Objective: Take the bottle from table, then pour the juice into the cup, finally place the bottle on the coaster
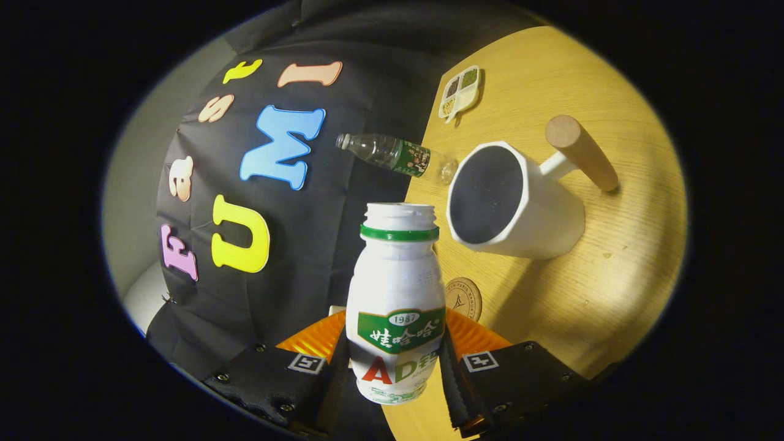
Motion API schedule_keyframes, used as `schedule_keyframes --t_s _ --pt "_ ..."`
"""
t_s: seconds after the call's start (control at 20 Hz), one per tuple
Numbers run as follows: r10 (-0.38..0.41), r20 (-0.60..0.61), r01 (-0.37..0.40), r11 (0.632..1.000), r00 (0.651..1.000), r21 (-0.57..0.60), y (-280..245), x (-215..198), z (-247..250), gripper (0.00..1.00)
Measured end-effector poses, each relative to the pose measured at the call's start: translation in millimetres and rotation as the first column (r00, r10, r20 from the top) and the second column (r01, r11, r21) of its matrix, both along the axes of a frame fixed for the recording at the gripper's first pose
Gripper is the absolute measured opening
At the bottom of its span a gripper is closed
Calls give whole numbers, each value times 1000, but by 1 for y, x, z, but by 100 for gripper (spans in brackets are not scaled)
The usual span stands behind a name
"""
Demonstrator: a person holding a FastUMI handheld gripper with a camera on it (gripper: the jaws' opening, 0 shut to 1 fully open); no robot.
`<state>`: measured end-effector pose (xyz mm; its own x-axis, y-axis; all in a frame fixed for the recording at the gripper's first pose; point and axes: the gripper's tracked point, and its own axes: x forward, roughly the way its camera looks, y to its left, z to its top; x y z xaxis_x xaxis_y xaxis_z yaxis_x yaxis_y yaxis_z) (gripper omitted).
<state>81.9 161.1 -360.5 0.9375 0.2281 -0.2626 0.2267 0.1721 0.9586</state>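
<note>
- Two black gripper fingers (334, 383), one at each flank of the white drink bottle (397, 306), both pressed against its lower body; the gripper (395, 373) is pinched on the bottle, orange ribbed parts showing behind the fingers.
- One white drink bottle, uncapped, green ring under the open threaded mouth, green label band mid-body; it runs straight ahead along the fingers, and the whole scene is rolled sideways, so the bottle is tipped relative to the wooden table (612, 263).
- One white cup (514, 205), faceted rim, dark inside, wooden handle on its far side; it stands on the table just beyond and to the right of the bottle's mouth, apart from it. Bottle mouth is not over the cup's opening.
- One round brown coaster (463, 298), bare, just beside the bottle's shoulder on the table, partly hidden behind the bottle.
- One clear plastic water bottle (392, 153) with a green label, near the table's edge beyond the cup.
- One small white divided dish (459, 92) holding dark and green contents, farther along that edge.
- Much bare table surface lies past the cup and between cup and coaster.
</note>
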Motion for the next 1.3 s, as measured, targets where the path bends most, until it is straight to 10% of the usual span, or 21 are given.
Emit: schedule_keyframes --t_s 1.3 --pt "-91 -50 101 960 995 262 -1 15 2 66"
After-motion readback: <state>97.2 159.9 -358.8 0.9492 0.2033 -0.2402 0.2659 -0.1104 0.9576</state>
